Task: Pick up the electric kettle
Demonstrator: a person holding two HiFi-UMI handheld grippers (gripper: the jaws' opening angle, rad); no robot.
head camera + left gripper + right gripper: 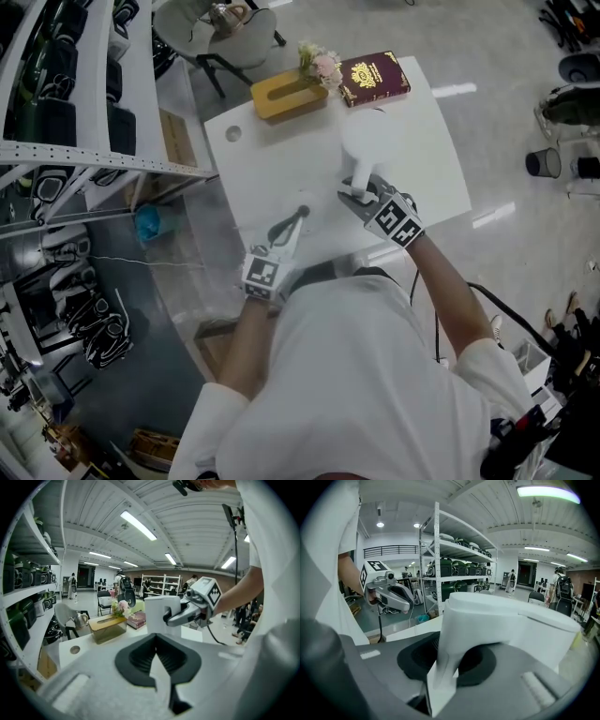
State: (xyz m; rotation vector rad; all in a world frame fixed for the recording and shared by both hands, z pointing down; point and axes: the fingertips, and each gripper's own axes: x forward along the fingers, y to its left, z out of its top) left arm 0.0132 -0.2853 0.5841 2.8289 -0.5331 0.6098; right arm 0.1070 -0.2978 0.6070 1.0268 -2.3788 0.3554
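Our right claw (450, 658) is closed on the handle (443, 667) of the white plastic electric kettle (370, 141). The right gripper view shows the white handle running down between the two dark pads. From the head view we place the kettle a little toward 3 o'clock of the middle of the white rectangular bench (272, 178), with its handle turned to 6 o'clock, where the claw comes in. We cannot tell whether its base rests on the bench or is lifted off it.

Our left claw (298, 217) lies at 8 o'clock of the kettle, apart from it. Its tips meet and nothing is between them. Bare bench shows between this claw and the kettle, and from the kettle out to the 3 o'clock edge.

Along the 12 o'clock edge stand a yellow wooden tissue box (286, 94), a small bunch of pale pink flowers (321, 66) and a dark red book with gold print (373, 78), which sits at the 1 o'clock corner. All three are well apart from the kettle. A small round hole (233, 134) marks the bench near the 10 o'clock corner.

White metal shelving (94, 155) runs close beside the 9 o'clock edge, and a grey chair (230, 37) stands on the floor beyond 12 o'clock.
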